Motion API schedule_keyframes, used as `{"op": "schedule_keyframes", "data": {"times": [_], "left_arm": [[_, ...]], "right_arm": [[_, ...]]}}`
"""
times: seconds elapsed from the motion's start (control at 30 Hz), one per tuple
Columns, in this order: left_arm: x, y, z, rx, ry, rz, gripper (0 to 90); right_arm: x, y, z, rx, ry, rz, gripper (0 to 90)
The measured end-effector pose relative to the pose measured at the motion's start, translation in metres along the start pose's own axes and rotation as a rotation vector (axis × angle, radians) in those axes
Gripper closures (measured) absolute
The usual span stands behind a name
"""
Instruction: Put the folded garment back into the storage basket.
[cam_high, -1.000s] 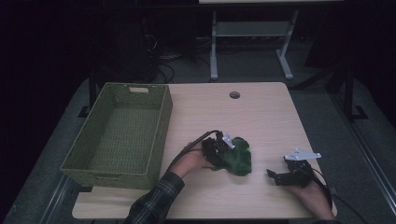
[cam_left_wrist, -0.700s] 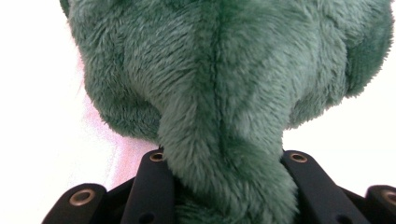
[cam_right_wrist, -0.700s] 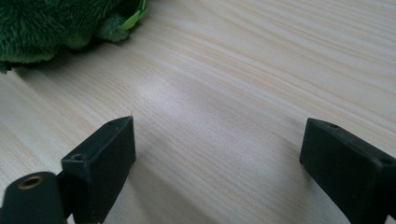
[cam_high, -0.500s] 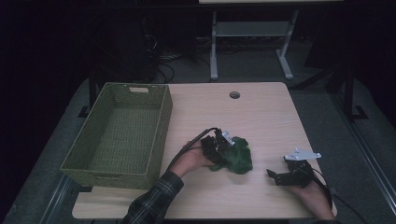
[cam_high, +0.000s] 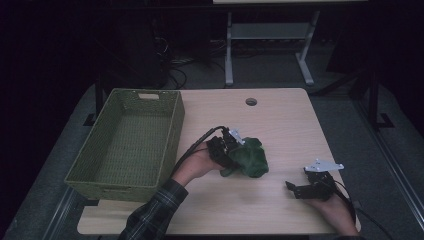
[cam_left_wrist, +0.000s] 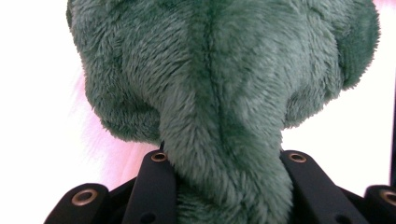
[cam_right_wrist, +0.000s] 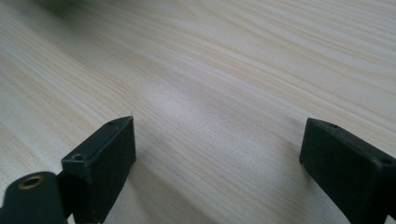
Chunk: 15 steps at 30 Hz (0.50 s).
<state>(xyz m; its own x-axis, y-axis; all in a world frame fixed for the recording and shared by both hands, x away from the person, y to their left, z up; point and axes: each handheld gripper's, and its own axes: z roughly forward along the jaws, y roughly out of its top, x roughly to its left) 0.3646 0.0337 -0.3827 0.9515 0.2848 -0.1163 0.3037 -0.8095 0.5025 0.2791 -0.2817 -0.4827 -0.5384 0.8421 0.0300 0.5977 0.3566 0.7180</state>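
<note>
The left gripper (cam_high: 235, 150) reaches in from the bottom left over the desk (cam_high: 280, 120), forearm angled toward the middle, its 2 fingers (cam_left_wrist: 156, 186) having just closed further on the green plush toy (cam_left_wrist: 219, 93), which sits pinched between them. The right gripper (cam_high: 300, 189) rests low near the desk's front edge, fingers (cam_right_wrist: 105, 163) spread wide with bare wood between. A green woven basket (cam_high: 125, 145) stands just left of the left gripper.

Green woven basket (cam_high: 127, 142) at table's left, light wood table (cam_high: 280, 120) w/ round hole (cam_high: 251, 101), metal stand (cam_high: 265, 35) behind
</note>
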Motion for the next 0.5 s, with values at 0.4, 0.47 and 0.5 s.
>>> {"op": "schedule_keyframes", "data": {"times": [0.4, 0.47, 0.5], "left_arm": [[0.001, -0.001, -0.048, -0.036, 0.040, -0.024, 68.4], [0.002, -0.004, -0.056, -0.041, 0.048, -0.037, 68.3], [0.003, -0.005, -0.060, -0.047, 0.053, -0.042, 68.3]], "right_arm": [[0.000, 0.000, 0.000, 0.000, 0.000, 0.001, 10.0], [0.000, 0.000, 0.000, 0.000, 0.000, 0.001, 10.0], [0.000, 0.000, 0.000, 0.000, 0.000, 0.001, 10.0]]}}
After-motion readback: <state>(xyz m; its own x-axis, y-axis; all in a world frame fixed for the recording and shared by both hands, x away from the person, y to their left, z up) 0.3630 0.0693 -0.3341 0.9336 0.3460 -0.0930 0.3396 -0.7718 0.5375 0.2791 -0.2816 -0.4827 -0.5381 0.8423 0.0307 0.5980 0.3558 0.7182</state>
